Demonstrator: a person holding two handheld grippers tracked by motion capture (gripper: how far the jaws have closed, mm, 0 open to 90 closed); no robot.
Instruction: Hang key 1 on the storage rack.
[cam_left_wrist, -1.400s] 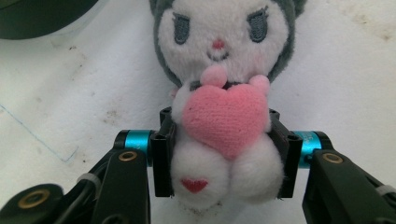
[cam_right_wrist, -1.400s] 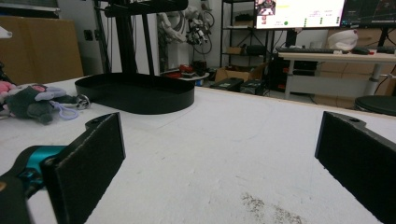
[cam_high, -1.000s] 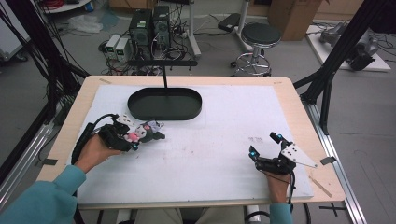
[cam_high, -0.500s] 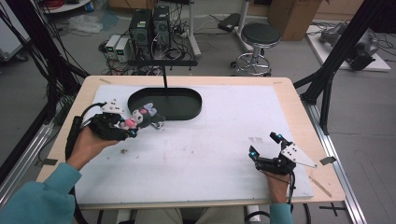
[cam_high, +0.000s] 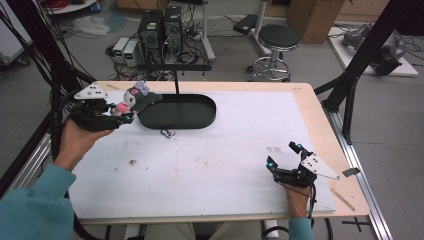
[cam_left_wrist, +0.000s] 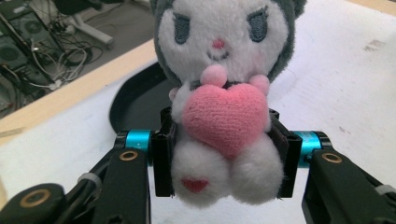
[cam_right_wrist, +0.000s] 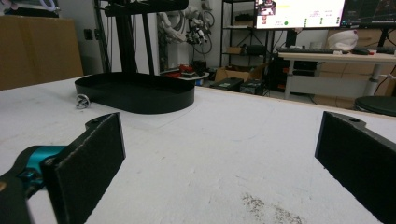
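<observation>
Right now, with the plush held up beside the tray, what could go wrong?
1. The left tongs pinch only the plush toy low on its soft body; the big head rises above the jaws, so it may tip or slip.
2. It hangs at the black tray left rim; released here, it could land on the rim or table.
3. A small metal ring lies by the tray's near edge and could get knocked.

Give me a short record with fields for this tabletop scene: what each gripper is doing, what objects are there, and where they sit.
left gripper: shut on the grey and white plush toy with a pink heart, held at the tray's left end
right gripper: open, holding nothing, near the table's front right
black oval tray: at the back of the white tabletop
small metal ring: on the table just in front of the tray
</observation>
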